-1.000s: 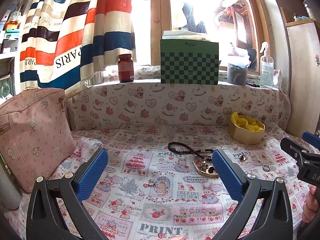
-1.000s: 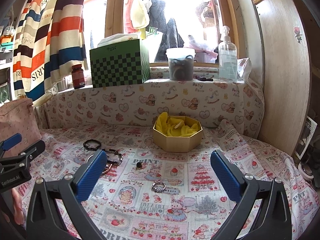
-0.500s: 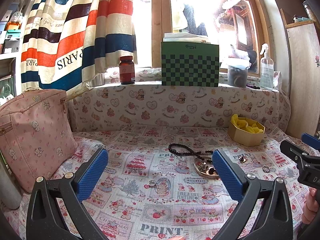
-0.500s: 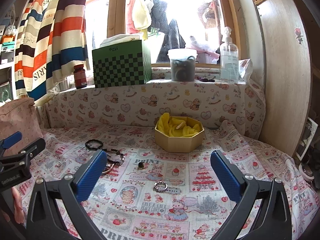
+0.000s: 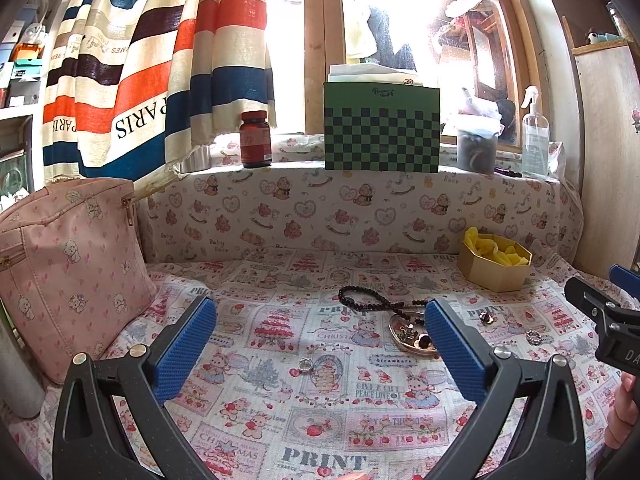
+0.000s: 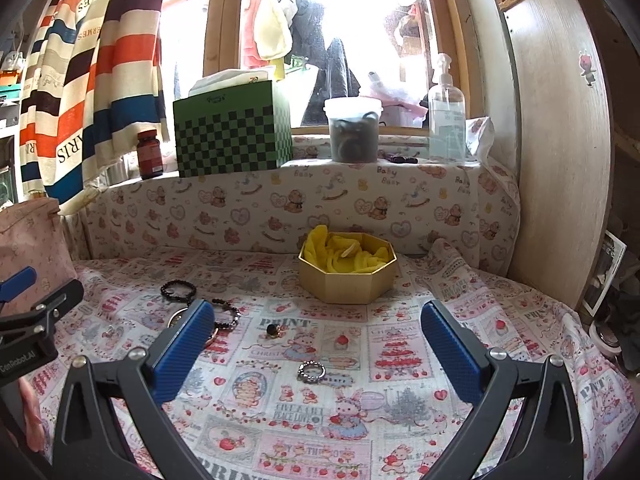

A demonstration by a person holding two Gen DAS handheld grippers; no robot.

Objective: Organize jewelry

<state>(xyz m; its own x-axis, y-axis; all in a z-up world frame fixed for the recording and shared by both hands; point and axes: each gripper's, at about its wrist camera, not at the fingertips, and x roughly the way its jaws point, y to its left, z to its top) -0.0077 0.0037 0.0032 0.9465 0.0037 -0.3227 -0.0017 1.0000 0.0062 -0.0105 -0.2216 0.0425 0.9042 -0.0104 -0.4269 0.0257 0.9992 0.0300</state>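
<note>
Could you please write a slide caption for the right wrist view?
Open right tool hovers above a beaded silver ring on the printed cloth, with the octagonal gold box lined in yellow behind.

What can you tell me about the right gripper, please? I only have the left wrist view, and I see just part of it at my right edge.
Observer: The right gripper is wide open and holds nothing.
Operator: Thank you. Is any piece lined up with it?
Observer: Yes, a beaded silver ring lies on the printed cloth, roughly midway between its two fingers.
Operator: And is there anything beyond that ring?
Observer: A small dark-stoned ring lies farther on, a little left of centre, short of the gold octagonal box.
</note>
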